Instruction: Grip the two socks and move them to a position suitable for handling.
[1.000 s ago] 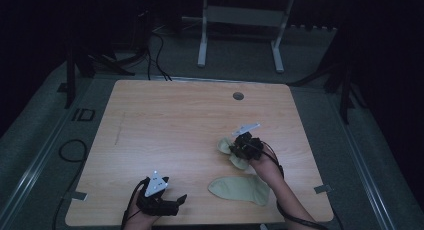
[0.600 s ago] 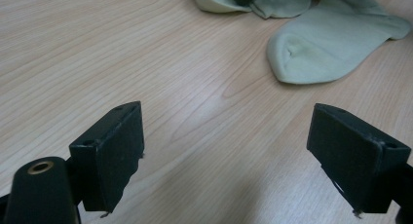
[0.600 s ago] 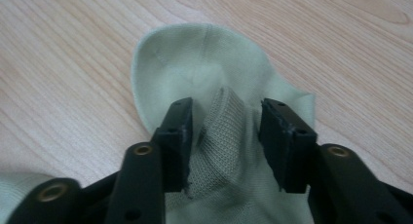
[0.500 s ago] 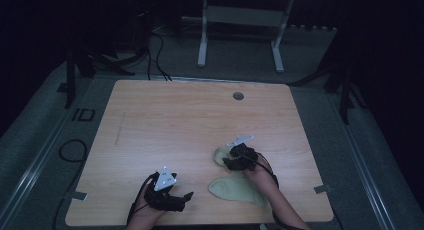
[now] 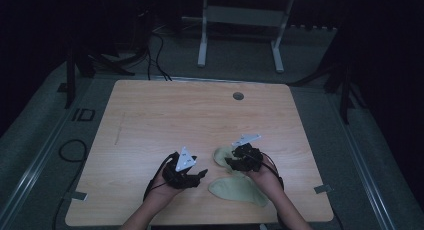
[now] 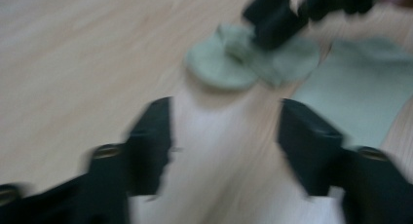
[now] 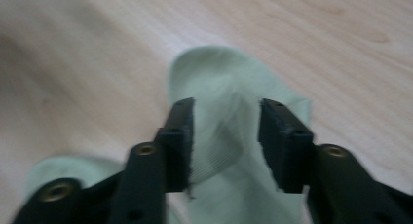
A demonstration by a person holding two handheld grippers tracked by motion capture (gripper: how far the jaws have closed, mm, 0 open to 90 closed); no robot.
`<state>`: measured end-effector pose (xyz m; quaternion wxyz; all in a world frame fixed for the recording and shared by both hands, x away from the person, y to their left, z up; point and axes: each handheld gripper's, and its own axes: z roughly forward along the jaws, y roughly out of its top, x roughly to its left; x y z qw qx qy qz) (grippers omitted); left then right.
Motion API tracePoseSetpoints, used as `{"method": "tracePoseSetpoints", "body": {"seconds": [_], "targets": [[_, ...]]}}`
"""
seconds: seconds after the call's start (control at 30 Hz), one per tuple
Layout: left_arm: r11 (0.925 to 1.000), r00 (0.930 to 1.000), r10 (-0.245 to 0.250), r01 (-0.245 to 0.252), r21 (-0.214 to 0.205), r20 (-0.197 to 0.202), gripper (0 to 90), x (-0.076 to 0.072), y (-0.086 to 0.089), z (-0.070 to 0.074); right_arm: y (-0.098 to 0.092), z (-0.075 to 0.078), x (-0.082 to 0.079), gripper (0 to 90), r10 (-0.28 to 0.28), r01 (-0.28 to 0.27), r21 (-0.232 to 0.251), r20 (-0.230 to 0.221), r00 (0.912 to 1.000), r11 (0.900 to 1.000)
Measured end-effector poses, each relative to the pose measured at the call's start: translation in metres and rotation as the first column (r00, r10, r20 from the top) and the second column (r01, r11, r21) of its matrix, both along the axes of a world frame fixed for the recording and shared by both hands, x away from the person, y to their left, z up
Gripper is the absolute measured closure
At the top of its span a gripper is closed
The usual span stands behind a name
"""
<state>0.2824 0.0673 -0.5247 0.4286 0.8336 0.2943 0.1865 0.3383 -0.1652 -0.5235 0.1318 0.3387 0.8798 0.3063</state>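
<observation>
The right gripper (image 5: pixel 234 161) sits over a pale green sock (image 7: pixel 229 87) near the front right of the wooden table (image 5: pixel 165 120), its jaws having just been closing, with a ridge of the fabric between them — whether the pads already press on it is hard to tell through the blur, and they look a little apart. A second pale green sock (image 5: pixel 239 190) lies flat just in front of it. The left gripper (image 5: pixel 200 176) hovers close by at the left, jaws apart on nothing, and they too have just been closing.

To do this well, I judge the right gripper should pinch both layers squarely before lifting — a shallow bite would slip.

A round grommet (image 5: pixel 238 96) marks the table's far edge; beyond it stand a metal frame (image 5: pixel 240 20) and loose cables (image 5: pixel 155 50) on a dark floor.
</observation>
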Motion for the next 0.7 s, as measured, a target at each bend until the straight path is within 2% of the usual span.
{"method": "tracePoseSetpoints", "body": {"seconds": [0.1, 0.27, 0.37, 0.5, 0.6, 0.63, 0.7], "targets": [[0.9994, 0.9993, -0.036, 0.036, 0.0, -0.004, 68.1, 0.014, -0.016, 0.003, 0.0, -0.006, -0.007, 59.4, 0.016, -0.016, -0.018, -0.008, 0.9998, 0.9997], [0.9945, 0.9974, -0.07, 0.071, 0.077, -0.015, 79.5, 0.033, -0.048, -0.005, -0.002, -0.018, -0.013, 54.5, 0.005, -0.005, -0.038, -0.009, 0.9999, 0.9992], [0.9906, 0.9973, -0.063, 0.067, 0.119, -0.036, 82.7, 0.044, -0.06, -0.015, -0.004, -0.022, -0.014, 54.2, 0.0, -0.001, -0.031, -0.018, 0.9998, 0.9995], [0.9851, 0.9977, -0.035, 0.044, 0.166, -0.058, 86.5, 0.057, -0.065, -0.028, -0.005, -0.027, -0.014, 54.6, 0.007, -0.008, -0.051, -0.022, 0.9997, 0.9987], [0.9792, 0.9964, -0.022, 0.038, 0.199, -0.082, 86.5, 0.063, -0.062, -0.035, -0.005, -0.029, -0.015, 60.3, 0.011, -0.011, -0.058, -0.007, 0.9999, 0.9983], [0.9781, 0.9962, -0.018, 0.035, 0.205, -0.086, 86.5, 0.063, -0.061, -0.038, -0.006, -0.029, -0.015, 65.5, 0.01, -0.011, -0.056, -0.004, 0.9999, 0.9984], [0.9825, 0.9955, -0.01, 0.027, 0.184, -0.094, 86.5, 0.065, -0.059, -0.038, -0.007, -0.029, -0.015, 72.5, 0.014, -0.013, -0.057, 0.004, 0.9999, 0.9983]]}}
